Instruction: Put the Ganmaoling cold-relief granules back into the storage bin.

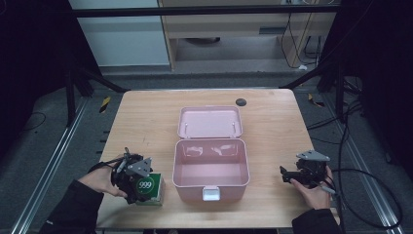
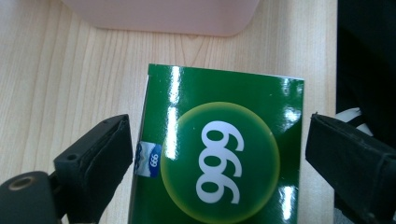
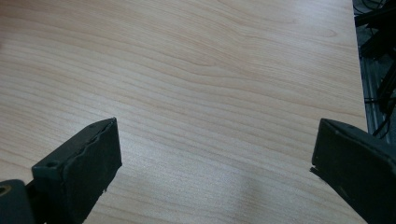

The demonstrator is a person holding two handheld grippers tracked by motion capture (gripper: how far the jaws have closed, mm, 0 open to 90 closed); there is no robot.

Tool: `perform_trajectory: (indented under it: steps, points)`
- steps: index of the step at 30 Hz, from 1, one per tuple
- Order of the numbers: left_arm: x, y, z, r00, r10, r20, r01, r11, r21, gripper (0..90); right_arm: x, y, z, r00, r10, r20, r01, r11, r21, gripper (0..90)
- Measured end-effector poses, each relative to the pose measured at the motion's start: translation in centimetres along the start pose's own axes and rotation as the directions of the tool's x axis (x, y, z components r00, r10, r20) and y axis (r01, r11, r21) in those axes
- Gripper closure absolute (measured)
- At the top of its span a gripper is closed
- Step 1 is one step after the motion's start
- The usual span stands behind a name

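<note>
Your left tongs (image 2: 219, 154) are spread wide, one jaw either side of the green 999 box (image 2: 224, 154) on the table (image 2: 56, 84), neither jaw clearly touching it. Just beyond them sits the pink case (image 1: 211, 168), lid (image 1: 210, 121) flipped back, inside bare. Your right tongs (image 3: 215, 158) are also spread wide, over bare wood, well to the case's other side.

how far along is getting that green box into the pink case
Done: the pink case sits open, lid back, nothing visible inside. In hand: the left gripper is open with its jaws either side of the green box, not yet closed on it. Left: grip, lift, place inside. The right gripper is open over bare table.
</note>
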State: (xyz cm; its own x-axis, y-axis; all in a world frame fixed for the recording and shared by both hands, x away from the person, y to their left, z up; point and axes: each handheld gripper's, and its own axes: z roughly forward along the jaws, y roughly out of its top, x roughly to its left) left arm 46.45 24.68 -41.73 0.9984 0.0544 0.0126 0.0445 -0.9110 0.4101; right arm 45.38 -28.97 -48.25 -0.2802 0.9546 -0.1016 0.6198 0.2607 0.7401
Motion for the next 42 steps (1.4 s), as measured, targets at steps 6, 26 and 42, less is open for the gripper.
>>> perform_trajectory:
  steps: [6,26,42]
  points:
    - [0.2,0.2,0.6,1.0000,0.010,0.002,-0.010,0.9997,0.023,5.0,0.0,0.0,0.1,1.0000,-0.005,0.000,0.005,1.000,0.010,1.6]
    - [0.5,-0.2,2.6,0.9988,0.012,0.048,-0.013,0.9995,0.028,10.5,0.1,0.0,0.2,0.9998,-0.018,-0.005,0.018,0.999,0.032,1.5]
    - [0.5,0.2,1.1,0.9991,0.004,0.043,-0.006,0.9989,0.047,15.0,0.2,0.0,0.4,0.9995,-0.027,-0.016,0.027,0.999,0.043,1.9]
